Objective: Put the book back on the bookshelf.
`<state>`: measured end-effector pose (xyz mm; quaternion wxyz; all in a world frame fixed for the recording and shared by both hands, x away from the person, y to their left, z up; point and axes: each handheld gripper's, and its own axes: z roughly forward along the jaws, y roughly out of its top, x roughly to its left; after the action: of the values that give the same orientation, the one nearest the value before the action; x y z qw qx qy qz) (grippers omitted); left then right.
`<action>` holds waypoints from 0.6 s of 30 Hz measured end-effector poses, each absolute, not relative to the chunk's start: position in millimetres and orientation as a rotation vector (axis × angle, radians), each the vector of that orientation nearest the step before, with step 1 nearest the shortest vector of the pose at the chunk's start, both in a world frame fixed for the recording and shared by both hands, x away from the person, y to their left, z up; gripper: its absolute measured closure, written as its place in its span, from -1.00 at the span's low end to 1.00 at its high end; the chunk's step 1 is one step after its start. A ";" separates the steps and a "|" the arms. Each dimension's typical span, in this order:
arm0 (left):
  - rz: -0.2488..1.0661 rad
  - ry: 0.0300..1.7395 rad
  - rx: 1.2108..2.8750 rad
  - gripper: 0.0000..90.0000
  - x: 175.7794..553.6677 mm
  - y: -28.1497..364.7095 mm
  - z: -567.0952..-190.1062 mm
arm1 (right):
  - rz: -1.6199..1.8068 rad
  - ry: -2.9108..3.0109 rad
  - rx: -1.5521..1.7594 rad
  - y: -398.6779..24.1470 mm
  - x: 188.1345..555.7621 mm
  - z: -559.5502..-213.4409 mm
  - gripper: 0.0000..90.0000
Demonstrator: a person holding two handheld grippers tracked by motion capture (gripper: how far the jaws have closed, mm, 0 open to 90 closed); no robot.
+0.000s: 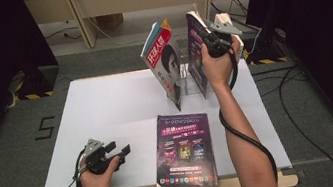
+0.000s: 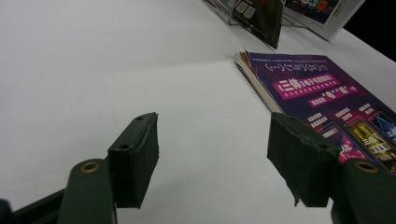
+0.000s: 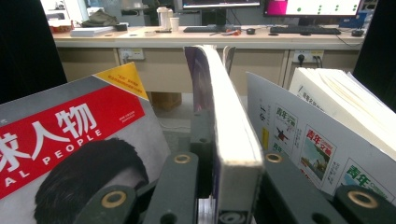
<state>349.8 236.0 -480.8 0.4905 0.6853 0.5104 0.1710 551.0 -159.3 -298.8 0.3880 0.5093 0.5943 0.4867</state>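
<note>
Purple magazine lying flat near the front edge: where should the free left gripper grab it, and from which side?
Take the purple magazine by its left long edge, coming in low from the left, where the open left gripper already sits. It lies flat on the white board, so only an edge can go between the jaws; the page stack there looks slightly fanned, likely easing a jaw underneath.

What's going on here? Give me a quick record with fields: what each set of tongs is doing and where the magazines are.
Right tongs: shut on the upright purple magazine in the clear rack
Left tongs: open, holding nothing, low over the white table
Red-cover magazine: leaning in the rack, left of the held one
Flat purple magazine: lying on the table's near edge
</note>
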 end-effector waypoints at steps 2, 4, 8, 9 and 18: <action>0.415 1.240 1.665 -0.26 349.7 235.6 -481.0 | 1.235 1.511 1.302 -159.1 552.1 -299.4 0.84; 0.415 1.240 1.666 -0.26 349.6 235.5 -480.9 | 1.232 1.508 1.304 -159.5 553.7 -300.5 0.84; 0.415 1.240 1.666 -0.26 349.8 235.6 -481.3 | 1.231 1.499 1.309 -160.7 556.0 -301.9 0.84; 0.414 1.241 1.668 -0.26 349.9 235.5 -481.6 | 1.231 1.497 1.309 -161.1 556.6 -302.0 0.84; 0.416 1.240 1.666 -0.26 350.0 235.6 -481.5 | 1.223 1.485 1.318 -161.8 559.7 -304.0 0.84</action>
<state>350.0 235.6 -481.5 0.4896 0.6858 0.5105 0.1711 559.7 -161.8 -304.0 0.3938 0.5194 0.5855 0.4820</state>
